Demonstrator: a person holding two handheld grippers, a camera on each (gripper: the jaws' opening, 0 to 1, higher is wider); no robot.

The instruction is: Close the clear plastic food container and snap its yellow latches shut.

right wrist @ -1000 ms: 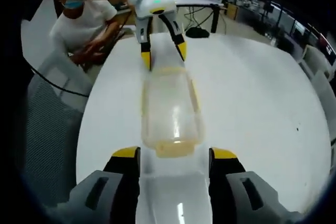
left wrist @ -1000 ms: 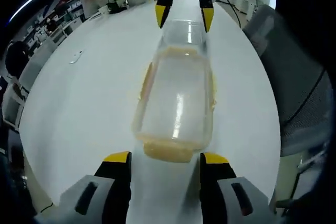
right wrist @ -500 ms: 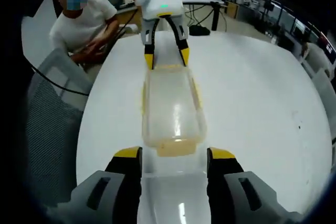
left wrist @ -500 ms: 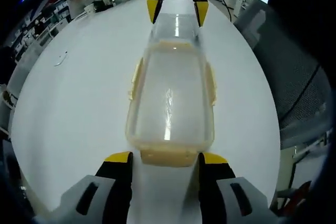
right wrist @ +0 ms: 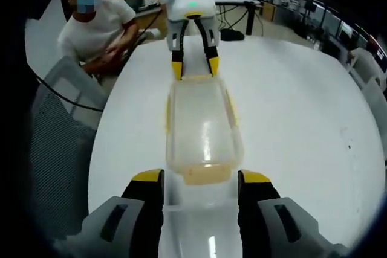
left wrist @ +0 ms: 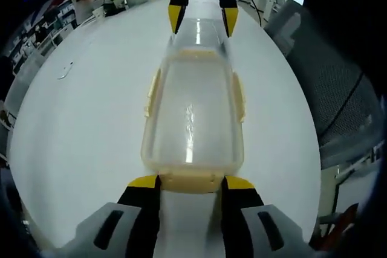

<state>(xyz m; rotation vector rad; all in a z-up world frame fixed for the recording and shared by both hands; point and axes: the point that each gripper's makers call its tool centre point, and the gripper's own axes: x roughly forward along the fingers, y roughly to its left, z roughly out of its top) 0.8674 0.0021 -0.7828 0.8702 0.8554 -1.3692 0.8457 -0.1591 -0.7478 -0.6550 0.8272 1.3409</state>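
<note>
Two grippers are set at opposite ends of the clear container (left wrist: 193, 116) on the white table (left wrist: 91, 119), the left gripper (left wrist: 188, 180) and right gripper (right wrist: 196, 176) each spread wide around an end latch, nothing gripped.

No legible text, seemingly.

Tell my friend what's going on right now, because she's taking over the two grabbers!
Left gripper: open, jaws at the near end latch of the clear container.
Right gripper: open, jaws at the opposite end latch.
The container sits on the white table, lid on.
Done: the lid looks seated.
Left: the yellow side latches seem to stick out, so press them and both end latches until they snap.
</note>
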